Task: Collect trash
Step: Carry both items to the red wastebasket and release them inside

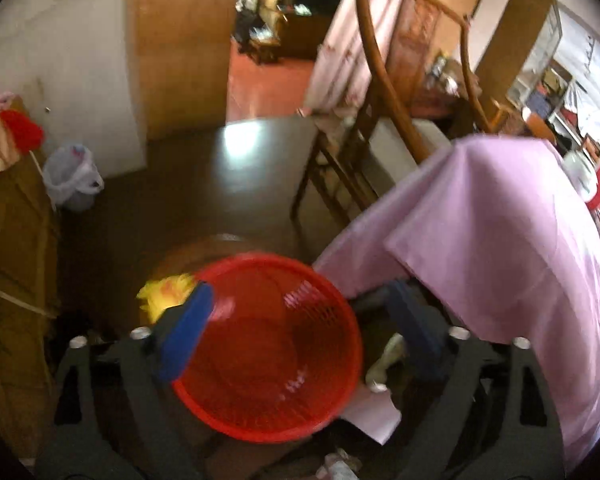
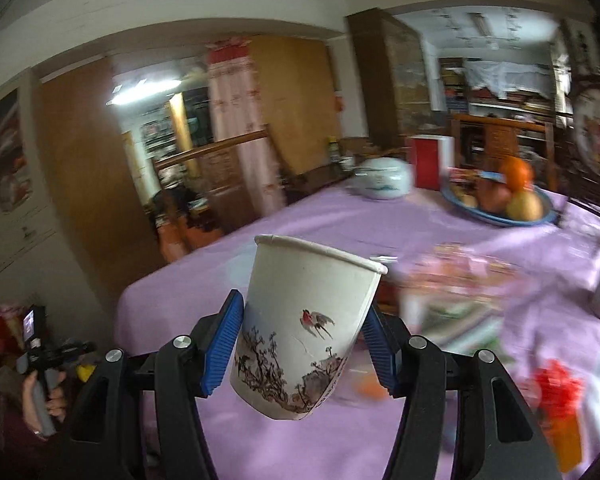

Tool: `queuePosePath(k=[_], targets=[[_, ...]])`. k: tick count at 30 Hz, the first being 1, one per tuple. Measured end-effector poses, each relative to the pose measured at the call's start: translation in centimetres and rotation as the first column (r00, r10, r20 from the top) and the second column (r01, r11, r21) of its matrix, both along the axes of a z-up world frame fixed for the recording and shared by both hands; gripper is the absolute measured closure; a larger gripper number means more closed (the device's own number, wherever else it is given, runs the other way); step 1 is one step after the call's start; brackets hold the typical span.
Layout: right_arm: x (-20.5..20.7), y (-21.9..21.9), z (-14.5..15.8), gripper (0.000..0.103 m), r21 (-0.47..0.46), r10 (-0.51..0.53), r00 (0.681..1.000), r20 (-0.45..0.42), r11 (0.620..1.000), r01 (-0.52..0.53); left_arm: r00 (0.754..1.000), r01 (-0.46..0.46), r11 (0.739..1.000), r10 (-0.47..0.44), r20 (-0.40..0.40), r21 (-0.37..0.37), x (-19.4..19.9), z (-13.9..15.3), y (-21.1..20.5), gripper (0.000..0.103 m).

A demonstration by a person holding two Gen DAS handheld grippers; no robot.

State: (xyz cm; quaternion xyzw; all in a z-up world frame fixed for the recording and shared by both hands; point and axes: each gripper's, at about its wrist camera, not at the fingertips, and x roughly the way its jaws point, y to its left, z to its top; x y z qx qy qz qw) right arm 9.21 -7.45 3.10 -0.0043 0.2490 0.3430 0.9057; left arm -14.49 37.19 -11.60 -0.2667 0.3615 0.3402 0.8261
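Paper cup (image 2: 306, 328) with the bird print sits pinched in your right claw (image 2: 300, 344), both blue pads against its sides, lifted off the purple table (image 2: 260, 440) and tilted. Squeeze harder and the thin wall will likely buckle; loosen and it may slip. Your left claw (image 1: 300, 328) is spread wide around the red mesh basket (image 1: 268, 348), one pad on its rim, the other apart, so nothing shows a firm hold. That basket sits low beside the table's draped cloth edge (image 1: 440, 248). Fruit bowl (image 2: 500, 200) and lidded dish (image 2: 384, 178) stand well apart, leaving open room.
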Motion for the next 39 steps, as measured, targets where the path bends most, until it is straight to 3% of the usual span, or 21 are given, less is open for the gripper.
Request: queuePosePath(k=[2,5,6,8,10,13,15,16,20,23,28,34,35,36,39], targets=[[-0.8,2.9,-0.1,0.045,-0.013,0.066,0.998,-0.006,0.998,-0.066,1.000,-0.007,1.000,0.007,0.030,-0.008,-1.0,0.2,0.9,0.012],[-2.3,7.4,-0.4,0.045,-0.050,0.163,0.987,-0.009,0.985,-0.163,0.991,0.071,0.986,-0.053,0.125,-0.151,-1.9,-1.0,1.7,0.014],[-2.7,8.6,-0.5,0.045,-0.055,0.190,0.982,-0.009,0.980,-0.190,0.986,0.106,0.976,-0.078,0.149,-0.192,-1.9,-1.6,1.4,0.020],[-3.3,10.7,-0.8,0.045,-0.055,0.230,0.973,-0.022,0.972,-0.231,0.982,0.174,0.965,-0.156,0.105,-0.199,-0.4,-2.5,-0.7,0.039],[-3.6,12.7,-1.2,0.045,-0.058,0.264,0.963,-0.057,0.962,-0.268,0.983,0.177,0.969,-0.167,0.070,-0.171,-0.2,-3.2,-1.5,0.040],[-4.1,14.7,-1.7,0.045,-0.066,0.302,0.948,-0.098,0.949,-0.309,0.988,0.131,0.970,-0.110,0.110,-0.206,-2.2,-3.2,0.2,0.036],[-4.8,16.1,-2.2,0.045,-0.079,0.329,0.937,-0.114,0.938,-0.339,0.992,0.057,0.978,-0.032,0.122,-0.203,-3.8,-3.0,2.3,0.019],[-5.3,16.8,-2.5,0.045,-0.090,0.341,0.933,-0.118,0.932,-0.352,0.992,-0.003,0.980,0.027,0.121,-0.198,-5.1,-2.7,4.0,0.017],[-6.4,19.6,-4.0,0.045,-0.123,0.379,0.913,-0.151,0.909,-0.398,0.972,-0.157,0.968,0.187,0.144,-0.196,-10.5,-1.6,8.9,0.016],[-7.1,22.1,-5.2,0.045,-0.141,0.409,0.892,-0.190,0.888,-0.438,0.957,-0.233,0.957,0.257,0.135,-0.172,-13.0,-1.0,11.1,0.016],[-9.3,27.4,-6.8,0.045,-0.158,0.490,0.836,-0.247,0.831,-0.534,0.951,-0.270,0.951,0.288,0.116,-0.148,-14.6,-1.4,12.6,0.014],[-12.9,33.8,-8.3,0.043,-0.208,0.570,0.770,-0.287,0.747,-0.631,0.957,-0.278,0.956,0.284,0.057,-0.095,-13.8,-2.7,12.9,0.012],[-13.3,34.9,-8.7,0.038,-0.212,0.583,0.753,-0.304,0.729,-0.651,0.957,-0.282,0.956,0.287,0.050,-0.081,-13.7,-2.7,12.9,0.011],[-13.6,35.6,-9.1,0.032,-0.217,0.586,0.749,-0.310,0.723,-0.655,0.956,-0.288,0.956,0.290,0.041,-0.061,-13.9,-2.5,12.9,0.011],[-14.7,37.0,-9.3,0.029,-0.245,0.578,0.758,-0.301,0.722,-0.647,0.953,-0.298,0.954,0.299,0.037,-0.030,-13.9,-2.3,12.9,0.009]])
